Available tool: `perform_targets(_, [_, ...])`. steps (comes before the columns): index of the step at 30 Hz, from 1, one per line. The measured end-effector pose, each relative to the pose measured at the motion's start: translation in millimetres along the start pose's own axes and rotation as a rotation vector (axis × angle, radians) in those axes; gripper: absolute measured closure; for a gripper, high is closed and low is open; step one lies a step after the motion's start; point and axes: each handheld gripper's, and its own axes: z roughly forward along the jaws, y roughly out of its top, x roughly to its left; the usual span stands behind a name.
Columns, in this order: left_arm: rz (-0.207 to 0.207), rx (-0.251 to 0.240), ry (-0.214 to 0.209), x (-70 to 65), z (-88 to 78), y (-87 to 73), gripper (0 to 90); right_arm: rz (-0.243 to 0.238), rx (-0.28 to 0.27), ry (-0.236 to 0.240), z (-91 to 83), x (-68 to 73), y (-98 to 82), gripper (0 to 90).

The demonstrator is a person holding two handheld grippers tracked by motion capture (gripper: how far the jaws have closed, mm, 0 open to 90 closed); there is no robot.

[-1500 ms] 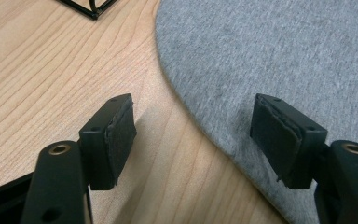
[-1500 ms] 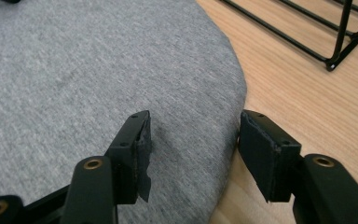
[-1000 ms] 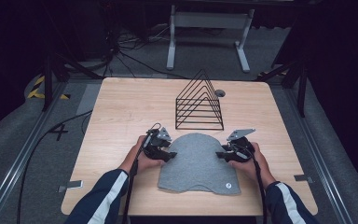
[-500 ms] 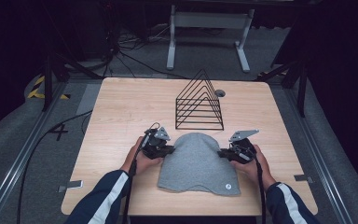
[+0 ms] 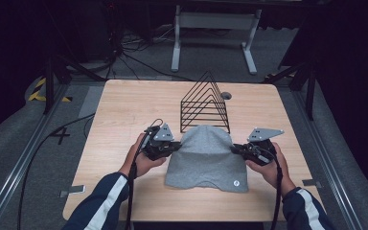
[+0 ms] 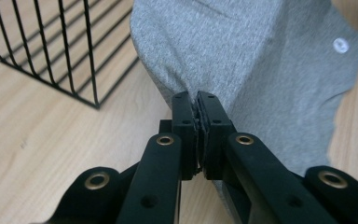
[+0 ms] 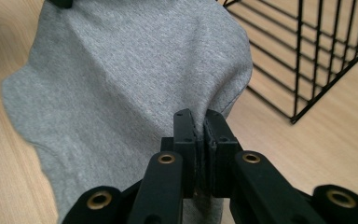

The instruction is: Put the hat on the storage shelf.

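A grey knit beanie with a small round white tag hangs stretched between both grippers over the near middle of the table. My left gripper is shut on its left edge; in the left gripper view the grey cloth is pinched between the closed jaws. My right gripper is shut on the right edge, cloth clamped between its jaws. The beanie's top is raised and its brim trails on the wood toward the person.
A black wire file rack stands just behind the beanie, near the table's far middle. A small round hole sits beside it. The wooden table has bare room on the left and right. Cables trail off the left side.
Both grippers have lifted the beanie's far end and pulled it slightly toward the rack; the cloth now stands up more, narrower at the top.
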Motion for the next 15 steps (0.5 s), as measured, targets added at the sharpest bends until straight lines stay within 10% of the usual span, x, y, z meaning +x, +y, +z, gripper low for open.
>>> perform_targets(15, [0.085,-0.051,0.045,5.6,-34.1,56.9,87.1,-0.061,-0.085,-0.060,-44.5,-9.8,50.2,85.4])
